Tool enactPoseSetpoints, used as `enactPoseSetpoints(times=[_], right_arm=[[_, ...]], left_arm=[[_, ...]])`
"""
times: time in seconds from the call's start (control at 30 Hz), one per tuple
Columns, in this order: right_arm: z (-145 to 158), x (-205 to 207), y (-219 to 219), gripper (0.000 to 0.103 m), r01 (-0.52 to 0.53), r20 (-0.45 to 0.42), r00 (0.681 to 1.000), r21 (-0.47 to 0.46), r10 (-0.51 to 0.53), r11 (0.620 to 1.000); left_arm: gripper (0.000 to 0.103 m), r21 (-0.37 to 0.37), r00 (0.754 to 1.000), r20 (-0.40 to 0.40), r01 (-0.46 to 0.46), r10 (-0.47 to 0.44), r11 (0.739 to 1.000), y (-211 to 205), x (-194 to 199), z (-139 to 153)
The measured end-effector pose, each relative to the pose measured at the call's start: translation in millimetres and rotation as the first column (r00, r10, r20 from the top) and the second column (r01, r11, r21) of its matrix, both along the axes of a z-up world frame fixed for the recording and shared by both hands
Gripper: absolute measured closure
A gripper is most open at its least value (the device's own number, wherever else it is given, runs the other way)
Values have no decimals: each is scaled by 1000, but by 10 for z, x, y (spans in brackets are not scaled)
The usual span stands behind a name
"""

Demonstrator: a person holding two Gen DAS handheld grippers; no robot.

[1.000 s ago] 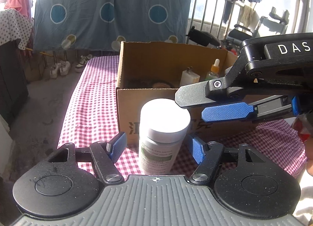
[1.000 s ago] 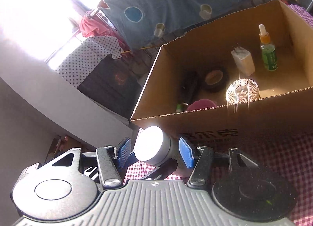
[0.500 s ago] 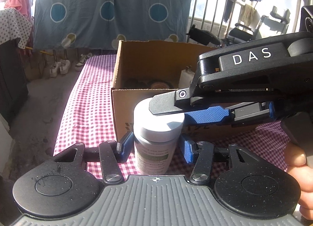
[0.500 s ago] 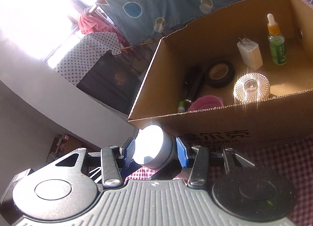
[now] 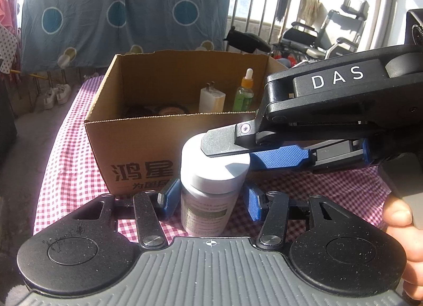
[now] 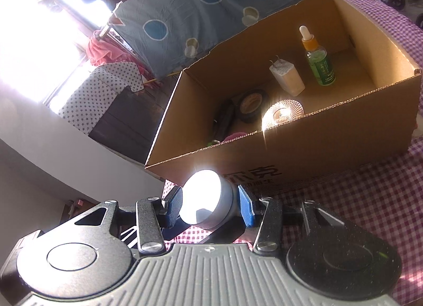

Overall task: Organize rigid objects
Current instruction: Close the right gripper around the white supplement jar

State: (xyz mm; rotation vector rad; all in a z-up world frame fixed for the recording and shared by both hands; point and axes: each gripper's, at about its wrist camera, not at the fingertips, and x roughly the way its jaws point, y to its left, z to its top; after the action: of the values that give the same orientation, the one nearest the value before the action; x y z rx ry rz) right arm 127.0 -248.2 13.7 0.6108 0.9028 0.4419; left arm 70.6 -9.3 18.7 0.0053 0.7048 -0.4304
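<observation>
Standing on a pink-and-white checked tablecloth (image 5: 66, 168), one open cardboard box (image 6: 330, 155) held a single white plug charger (image 6: 286, 78), one green dropper bottle (image 6: 320, 64) upright beside it, one roll of black tape (image 6: 251, 105), one glittering round lid or disc (image 6: 283, 114), a dark object I could not make out, and the edge of something pink. Just in front of the box, one white-capped jar (image 5: 211, 187) stood on the cloth. Two grippers met at it: the left gripper (image 5: 210, 200) had just narrowed its jaws around the jar's body, the blue pads at or very near its sides, while the right gripper (image 6: 210, 206) had just closed its jaws onto the white cap (image 6: 208, 202). One hand (image 5: 404, 237) showed at the right handle.
</observation>
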Motion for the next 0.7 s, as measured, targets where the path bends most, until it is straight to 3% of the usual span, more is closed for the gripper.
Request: enactPoseSetpoints(times=[0.7], right_arm=[[-5, -182, -449, 53, 91, -8, 996, 3, -91, 996]], left_arm=[[52, 12, 996, -12, 90, -90, 996, -347, 45, 24]])
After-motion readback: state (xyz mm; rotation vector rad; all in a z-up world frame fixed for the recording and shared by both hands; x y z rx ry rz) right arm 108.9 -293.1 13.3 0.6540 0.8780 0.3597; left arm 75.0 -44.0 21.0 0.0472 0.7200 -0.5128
